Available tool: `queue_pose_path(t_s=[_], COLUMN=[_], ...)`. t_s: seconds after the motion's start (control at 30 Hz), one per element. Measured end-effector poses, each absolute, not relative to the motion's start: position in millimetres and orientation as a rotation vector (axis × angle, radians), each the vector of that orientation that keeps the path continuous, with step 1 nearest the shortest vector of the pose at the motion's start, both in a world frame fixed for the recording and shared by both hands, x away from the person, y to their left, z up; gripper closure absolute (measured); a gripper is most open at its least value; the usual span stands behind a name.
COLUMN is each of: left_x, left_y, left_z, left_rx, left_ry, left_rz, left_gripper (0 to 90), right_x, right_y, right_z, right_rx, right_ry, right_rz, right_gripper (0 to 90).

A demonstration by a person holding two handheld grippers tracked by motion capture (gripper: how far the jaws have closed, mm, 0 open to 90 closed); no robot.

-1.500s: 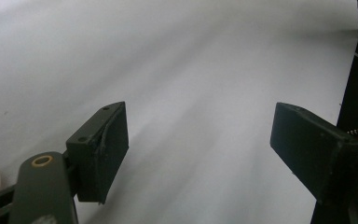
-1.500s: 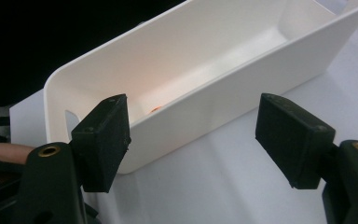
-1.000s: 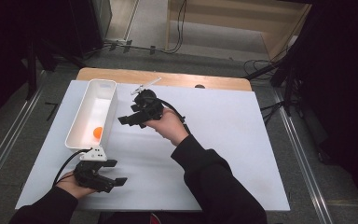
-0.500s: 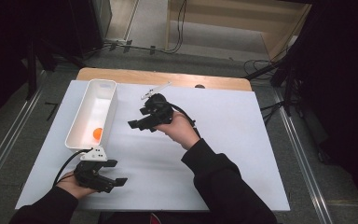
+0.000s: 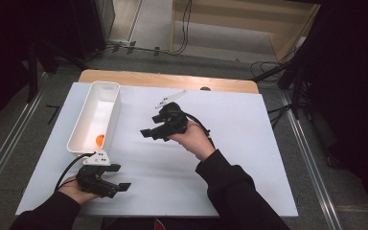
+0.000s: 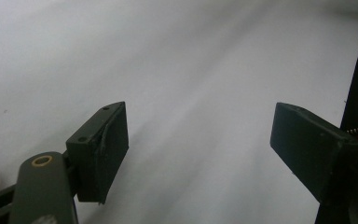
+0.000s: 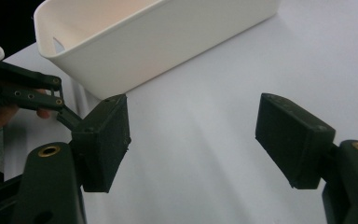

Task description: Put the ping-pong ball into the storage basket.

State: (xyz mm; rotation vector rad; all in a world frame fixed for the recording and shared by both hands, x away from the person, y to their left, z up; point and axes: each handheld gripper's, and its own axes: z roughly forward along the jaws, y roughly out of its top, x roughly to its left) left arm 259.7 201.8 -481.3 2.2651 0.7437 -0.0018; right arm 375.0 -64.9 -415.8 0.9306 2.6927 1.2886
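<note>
A: Right gripper point(image 5: 146, 133) is over the white table point(image 5: 249, 158), a little to the right of the white bin point(image 5: 111, 103), jaws apart with nothing between them.

B: From the right gripper view, the pads point(image 7: 105, 140) frame bare tabletop, and the bin point(image 7: 168, 42) sits just beyond them.

A: And the left gripper point(image 5: 120, 186) sits low near the bin's near end, jaws wide, also empty. In the left gripper view there's plain table surface between the pads point(image 6: 107, 149).

B: So where's the thing being handled?

A: The orange ball point(image 5: 99, 140) lies inside the bin, down at the near end, against the floor of it. No gripper touches it.

B: Looks like the ball is already dropped in, then. What makes this step go well?

A: If the right hand is clearing off, I'd say keep the jaws spread as they are and move level, away from the bin's long wall, so a pad can't clip the rim and shove the bin.

B: And if it's going in for the ball?

A: Then come over the rim from above at the near end, straight down, jaws straddling the ball, not scraping the wall. The ball is round and will likely roll, so close gently and squarely.

B: Left hand?

A: Best kept parked beside the near end, clear of the cable point(image 5: 69, 165).
</note>
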Motion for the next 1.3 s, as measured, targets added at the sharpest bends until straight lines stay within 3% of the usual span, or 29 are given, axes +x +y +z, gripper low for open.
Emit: queue_pose_path(t_s=[1.3], left_x=[258], left_y=[201], left_z=[-480], left_rx=[2.251], left_ry=[0.727], left_rz=[0.001], left_gripper=[19.8], right_x=[341], right_y=[-144], right_z=[-432], right_rx=[1.048], right_ry=[2.616], right_rz=[1.273], right_gripper=[24.8])
